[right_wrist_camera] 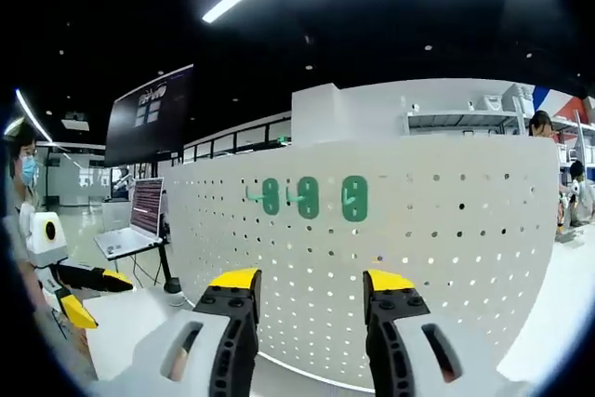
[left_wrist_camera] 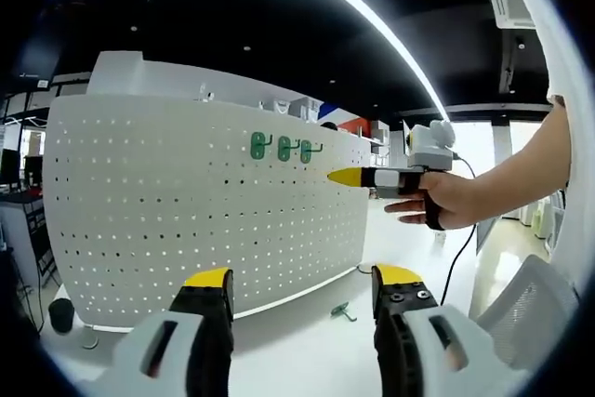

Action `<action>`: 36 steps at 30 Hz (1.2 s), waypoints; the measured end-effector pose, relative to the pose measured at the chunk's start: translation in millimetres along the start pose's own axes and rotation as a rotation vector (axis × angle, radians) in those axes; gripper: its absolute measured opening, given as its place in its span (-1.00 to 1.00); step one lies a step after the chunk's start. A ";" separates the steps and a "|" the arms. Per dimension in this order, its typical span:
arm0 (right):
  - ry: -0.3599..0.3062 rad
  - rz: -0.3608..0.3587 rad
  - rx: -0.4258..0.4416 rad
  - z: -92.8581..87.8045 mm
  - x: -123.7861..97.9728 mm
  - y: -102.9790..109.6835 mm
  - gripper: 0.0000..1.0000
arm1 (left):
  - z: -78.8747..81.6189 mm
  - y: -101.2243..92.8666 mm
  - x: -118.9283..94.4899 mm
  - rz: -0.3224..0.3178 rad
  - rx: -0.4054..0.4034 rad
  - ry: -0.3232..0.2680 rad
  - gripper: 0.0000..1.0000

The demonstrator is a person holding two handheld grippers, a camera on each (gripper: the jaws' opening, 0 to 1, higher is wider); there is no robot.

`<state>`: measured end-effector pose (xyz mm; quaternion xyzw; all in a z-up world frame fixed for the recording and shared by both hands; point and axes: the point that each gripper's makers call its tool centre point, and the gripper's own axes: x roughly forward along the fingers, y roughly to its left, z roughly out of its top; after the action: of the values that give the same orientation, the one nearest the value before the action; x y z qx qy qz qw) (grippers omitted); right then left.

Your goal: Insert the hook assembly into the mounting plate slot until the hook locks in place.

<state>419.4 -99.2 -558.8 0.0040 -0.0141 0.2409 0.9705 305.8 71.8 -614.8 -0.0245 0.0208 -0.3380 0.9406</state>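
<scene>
Three green hooks (right_wrist_camera: 309,198) hung on white pegboard (right_wrist_camera: 446,230), one lying on table (left_wrist_camera: 343,310)

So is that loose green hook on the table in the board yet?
Out. The green hook lies on the table, apart from the pegboard.

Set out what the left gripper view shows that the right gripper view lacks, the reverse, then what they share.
Left gripper view alone: a loose green hook lying on the white table, and the right gripper in a hand, pointing at the pegboard. Right gripper view alone: an open laptop and a dark wall screen. Both: the white pegboard carrying three green hooks, each view's own jaws apart and empty.
</scene>
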 end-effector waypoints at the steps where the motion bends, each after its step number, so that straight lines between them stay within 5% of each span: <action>1: 0.006 0.005 -0.004 -3.0 -3.1 2.4 -0.13 | -0.1 0.0 0.0 0.000 -0.002 0.000 0.24; 36: 0.042 0.038 -0.021 -39.0 -70.0 23.6 -0.06 | -1.2 5.5 -2.4 0.013 0.004 0.006 0.25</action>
<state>347.5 -110.5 -599.9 -0.0113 0.0037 0.2591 0.9658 307.3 77.5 -616.3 -0.0215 0.0233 -0.3318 0.9428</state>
